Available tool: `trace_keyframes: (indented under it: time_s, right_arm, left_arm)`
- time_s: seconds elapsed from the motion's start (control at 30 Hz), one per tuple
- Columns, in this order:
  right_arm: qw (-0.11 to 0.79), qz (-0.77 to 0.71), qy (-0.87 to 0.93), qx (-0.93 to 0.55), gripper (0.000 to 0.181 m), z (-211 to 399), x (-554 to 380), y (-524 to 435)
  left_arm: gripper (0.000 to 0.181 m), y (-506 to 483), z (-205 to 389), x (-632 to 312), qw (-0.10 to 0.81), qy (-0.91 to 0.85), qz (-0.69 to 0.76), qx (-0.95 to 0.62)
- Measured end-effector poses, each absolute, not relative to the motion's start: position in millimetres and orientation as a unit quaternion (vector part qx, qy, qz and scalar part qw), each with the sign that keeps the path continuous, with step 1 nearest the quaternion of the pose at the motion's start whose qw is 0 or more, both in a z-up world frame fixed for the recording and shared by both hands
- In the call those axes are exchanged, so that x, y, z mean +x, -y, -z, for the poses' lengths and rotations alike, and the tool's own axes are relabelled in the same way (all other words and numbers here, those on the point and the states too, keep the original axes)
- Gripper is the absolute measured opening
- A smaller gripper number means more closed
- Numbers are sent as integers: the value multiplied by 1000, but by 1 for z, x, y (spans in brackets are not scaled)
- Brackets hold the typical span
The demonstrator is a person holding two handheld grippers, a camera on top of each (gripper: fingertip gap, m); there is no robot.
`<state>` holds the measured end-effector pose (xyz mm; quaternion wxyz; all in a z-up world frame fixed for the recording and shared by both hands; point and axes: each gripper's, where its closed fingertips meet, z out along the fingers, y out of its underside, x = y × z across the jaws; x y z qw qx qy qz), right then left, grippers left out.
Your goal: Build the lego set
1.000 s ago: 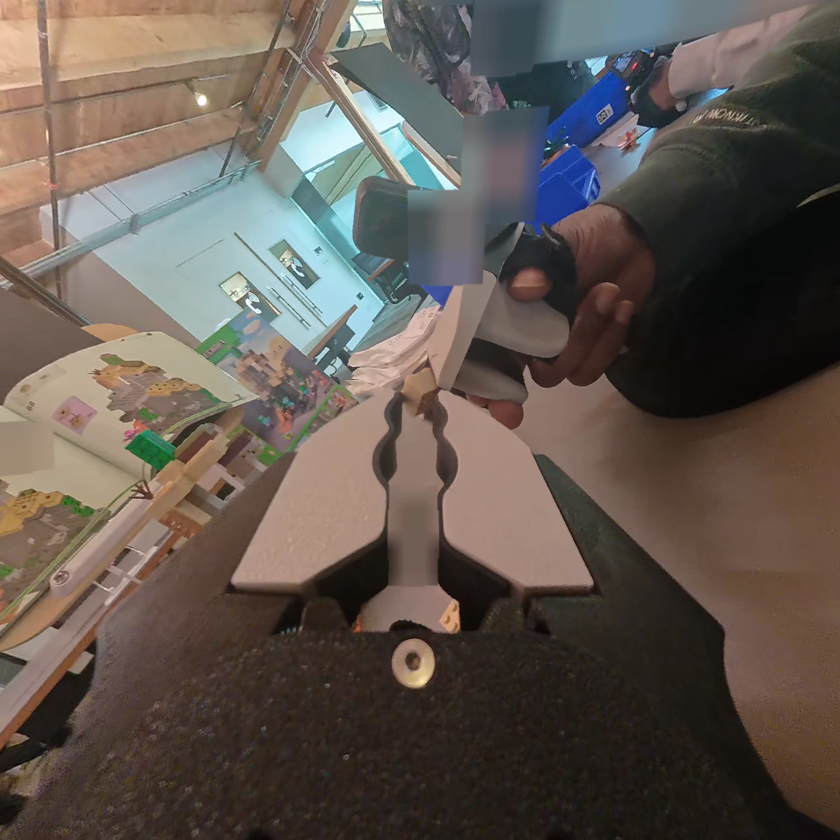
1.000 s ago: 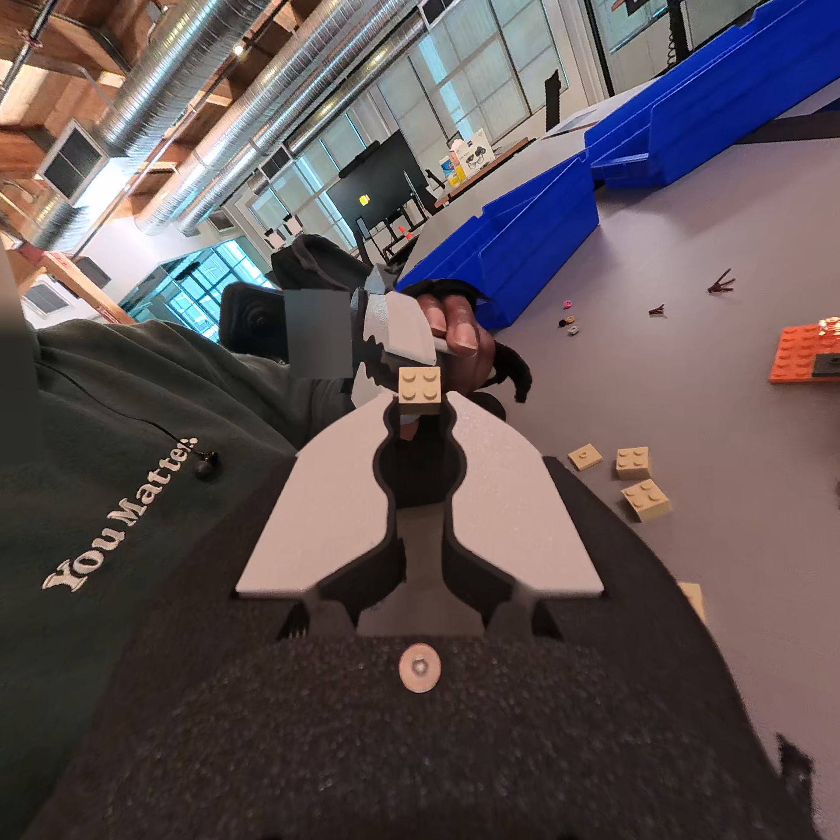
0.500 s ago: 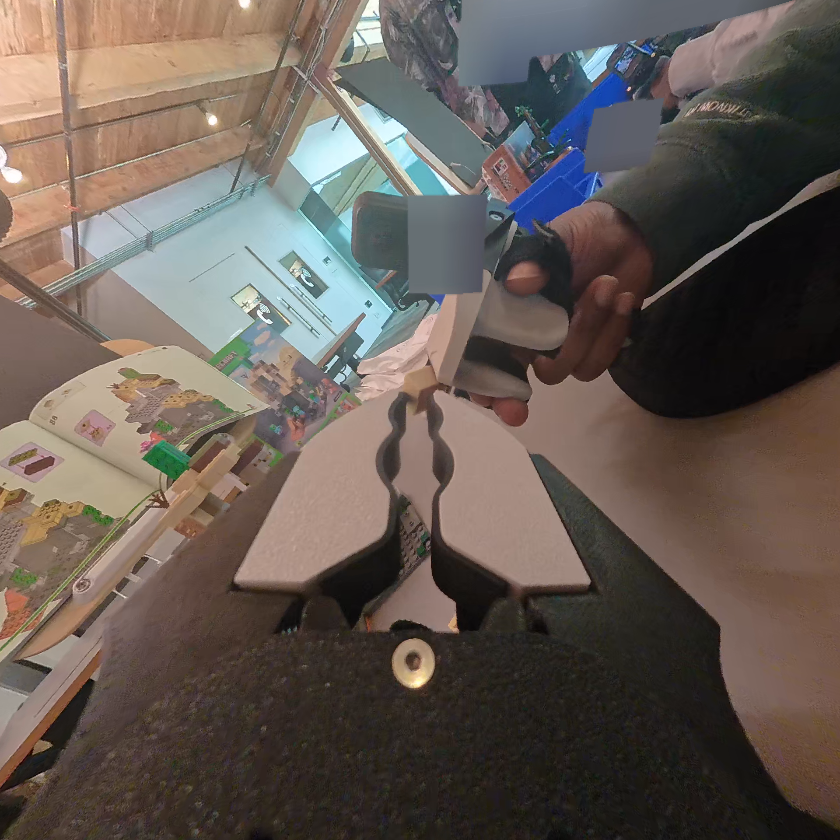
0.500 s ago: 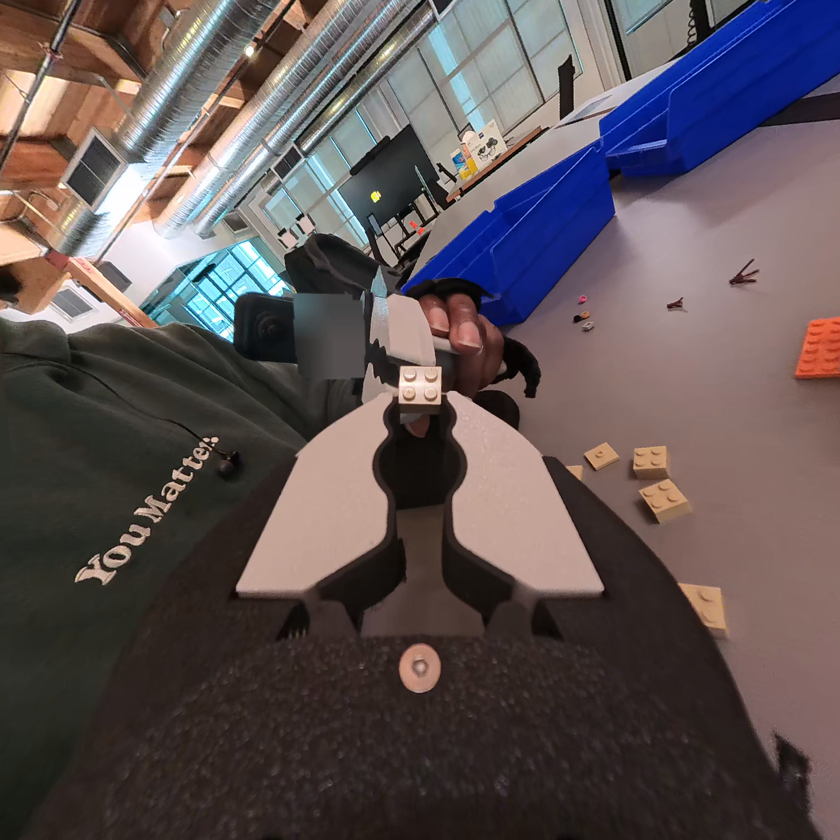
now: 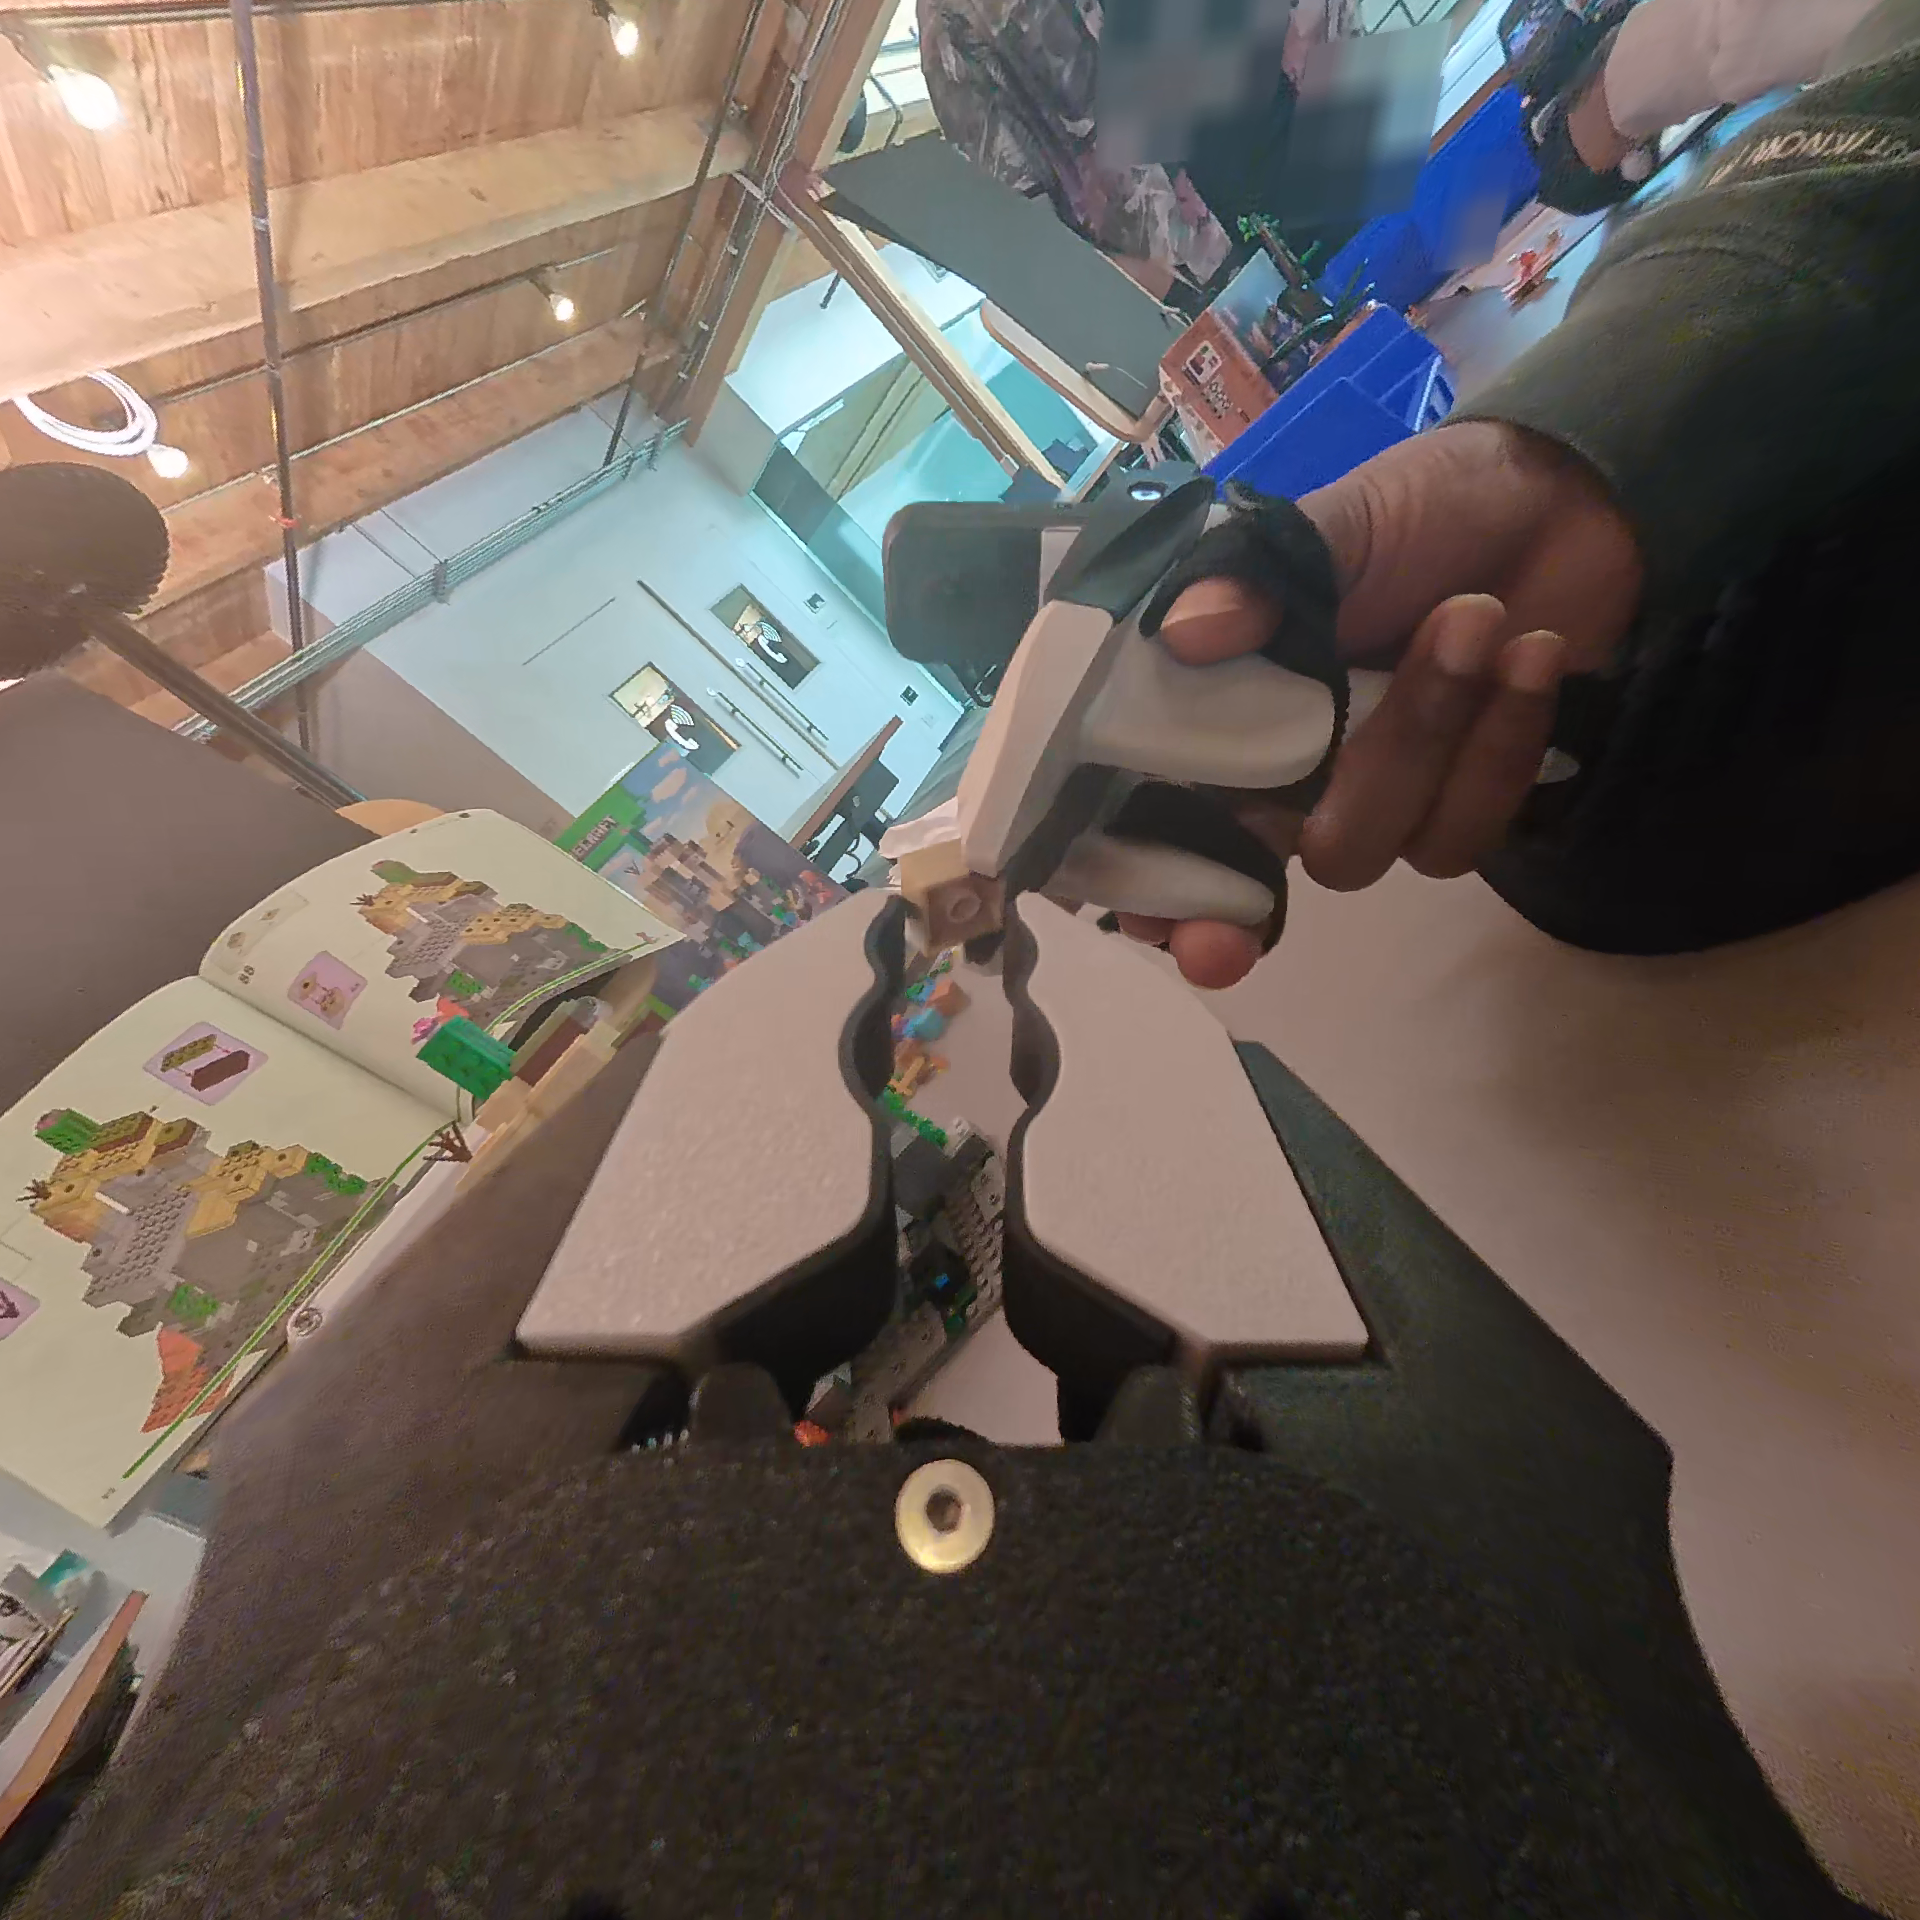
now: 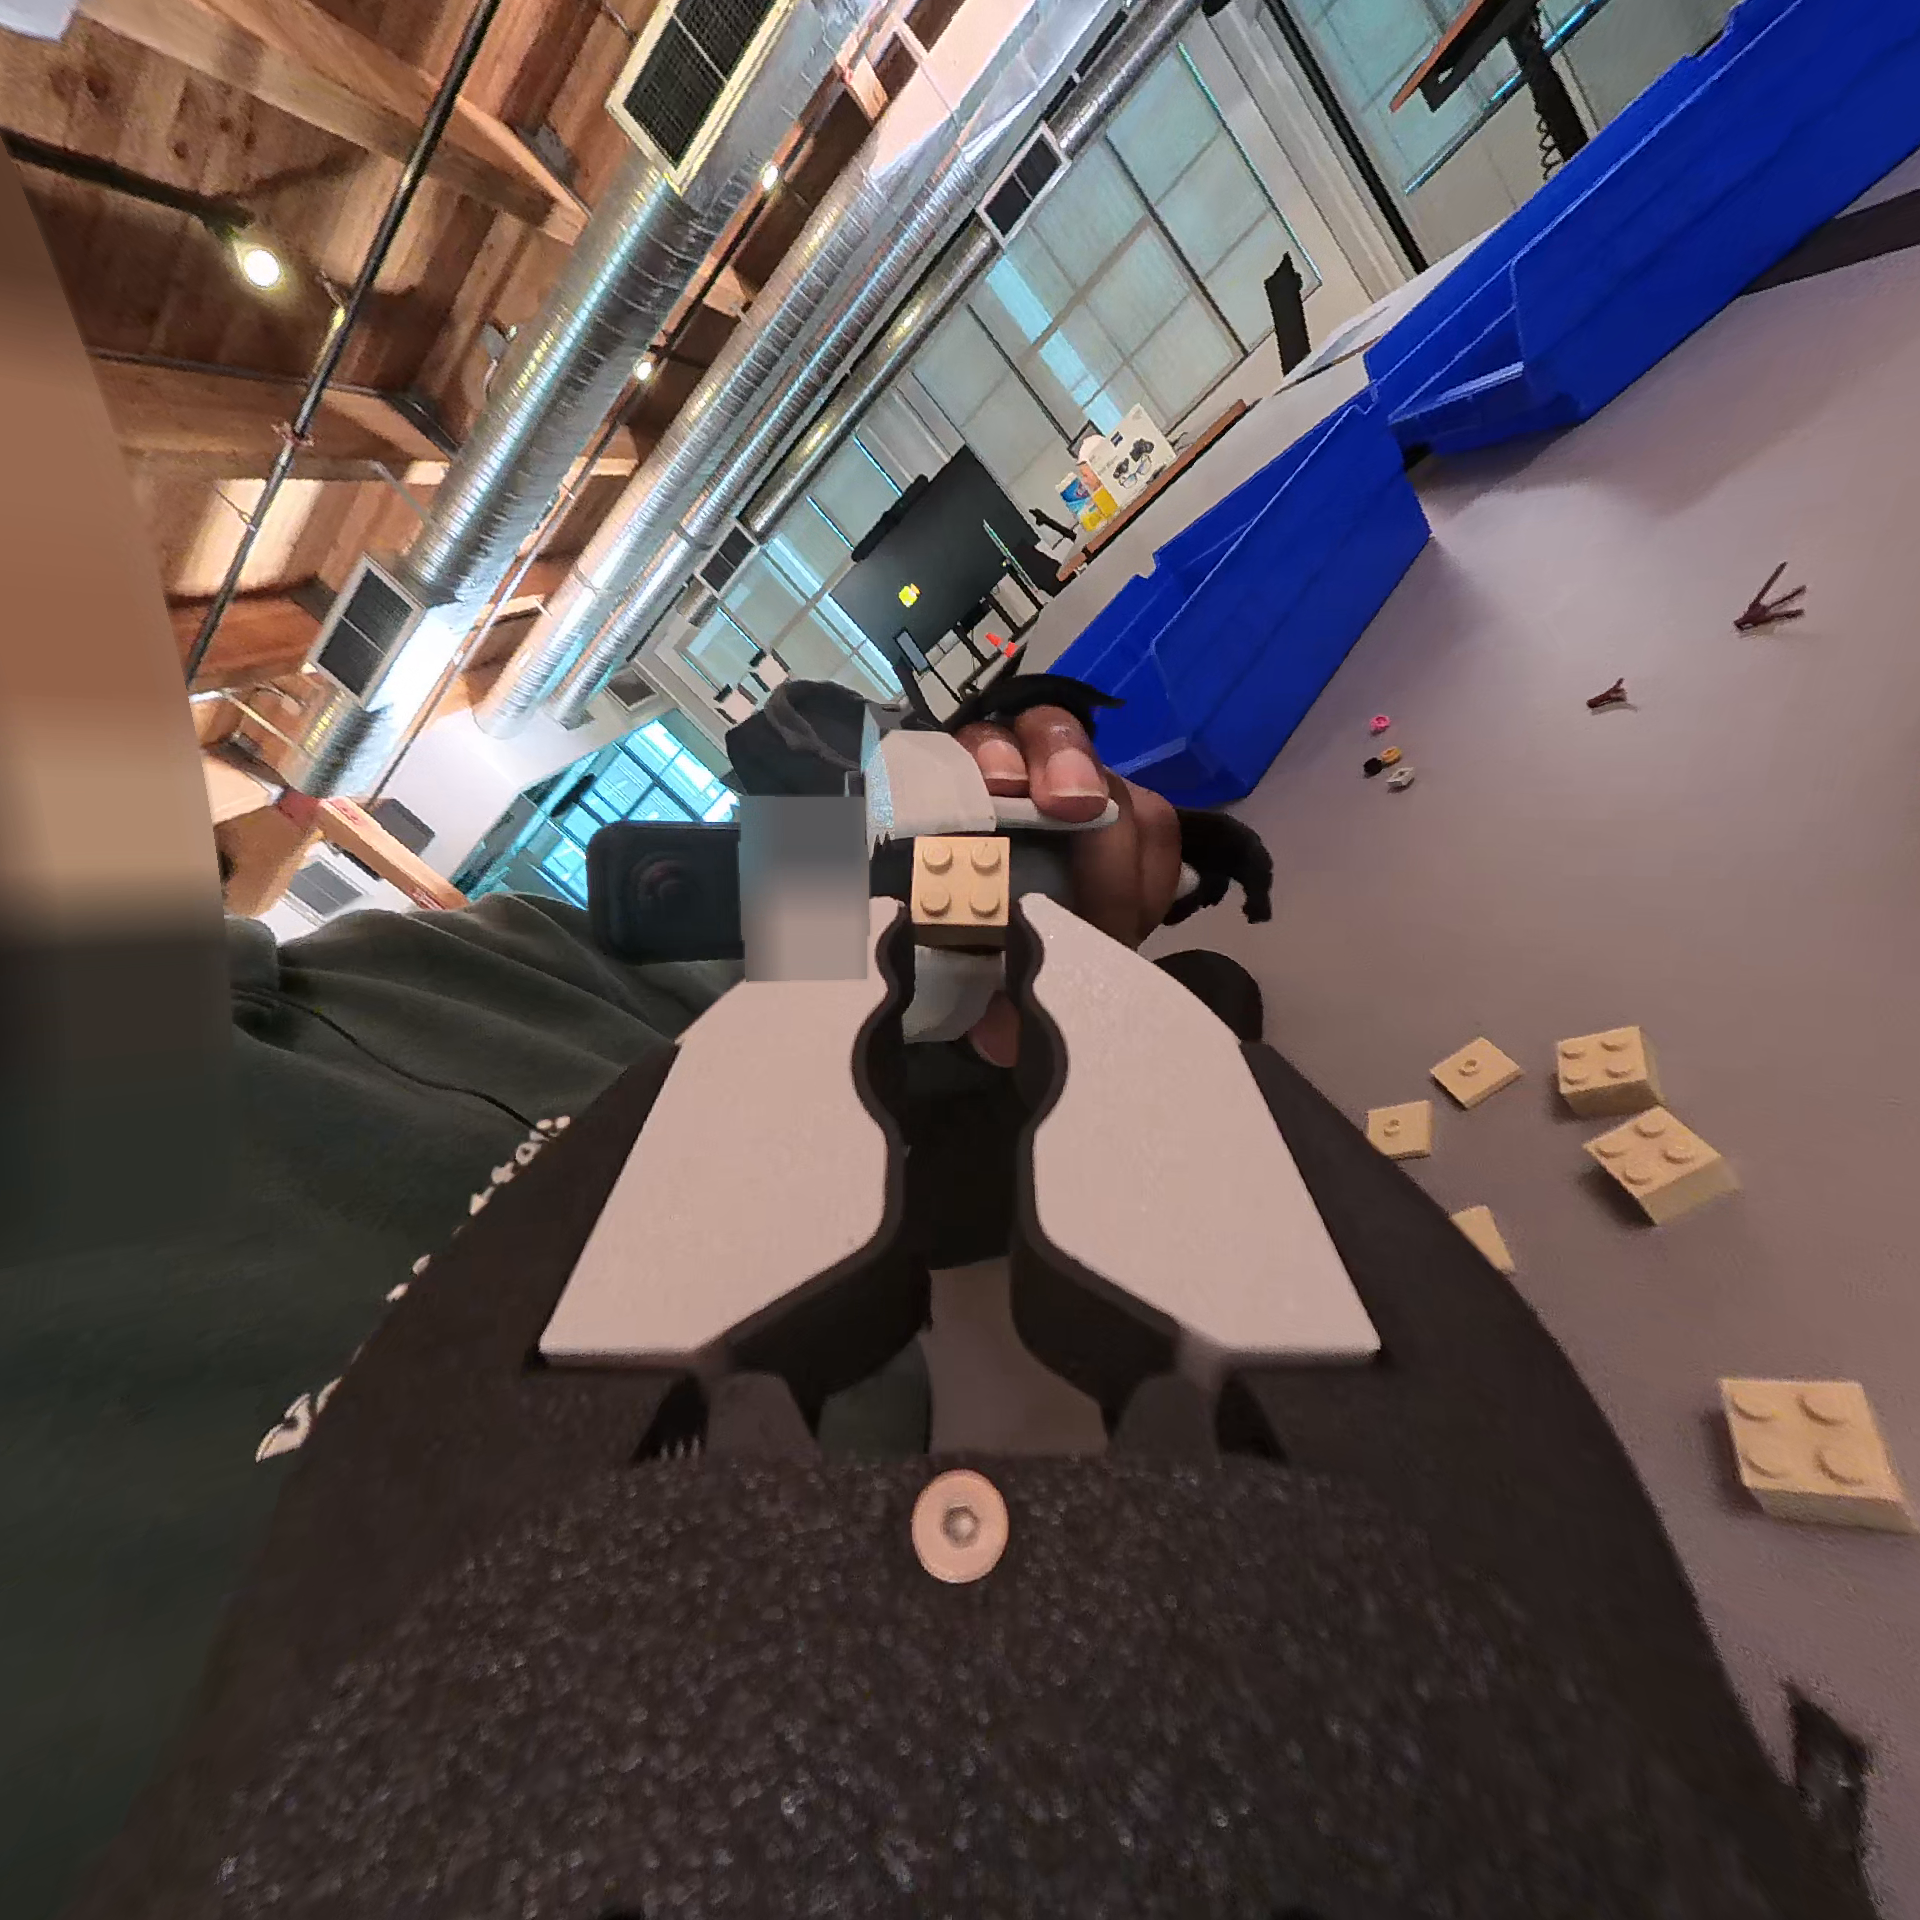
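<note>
- The right gripper (image 6: 959, 920) has its fingers closed on a tan two-by-two brick (image 6: 960, 881), pinched at the very tips with the studs facing the camera.
- In the left wrist view the same tan brick (image 5: 948, 906) shows from its underside, held up in the air at the tips of the left gripper (image 5: 940, 920).
- The left gripper's fingers stand a little apart, one on each side of the brick; I cannot tell whether they press on it or only frame it.
- The right gripper (image 5: 987, 862) comes in from above in that view, held by a hand (image 5: 1455, 675) in a dark fingerless glove.
- In the right wrist view another hand (image 6: 1070, 790) holds the left gripper just behind the brick.
- Loose tan bricks (image 6: 1657, 1158) and flat tan plates (image 6: 1475, 1070) lie on the grey worktop (image 6: 1558, 831) to the right, well apart from the held brick.
- Blue bins (image 6: 1299, 582) stand farther back on the worktop.
- An open instruction booklet (image 5: 260, 1091) lies to the left, with a partly built model (image 5: 945, 1226) seen through the gap between the left fingers.
</note>
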<state>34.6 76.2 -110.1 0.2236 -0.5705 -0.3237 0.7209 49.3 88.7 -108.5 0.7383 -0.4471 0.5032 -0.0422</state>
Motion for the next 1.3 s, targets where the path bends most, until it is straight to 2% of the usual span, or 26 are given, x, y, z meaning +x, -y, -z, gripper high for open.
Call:
trace_keyframes:
  time_s: [0.3,0.87,0.97,1.17,1.3]
  right_arm:
    - [194,-765,270,-551,16,104,30,-79]
    - [200,-777,244,-545,16,102,27,-79]
    - [192,-787,238,-536,25,97,32,-82]
    - [210,-750,285,-559,25,98,37,-86]
    - [209,-730,308,-573,16,103,31,-82]
  left_arm:
    - [20,-92,106,46,743,-493,37,-451]
    - [17,-92,101,42,752,-482,37,-449]
    - [16,-92,99,41,751,-478,45,-452]
    - [16,-91,102,43,745,-485,55,-454]
    - [16,-90,104,44,742,-492,54,-452]
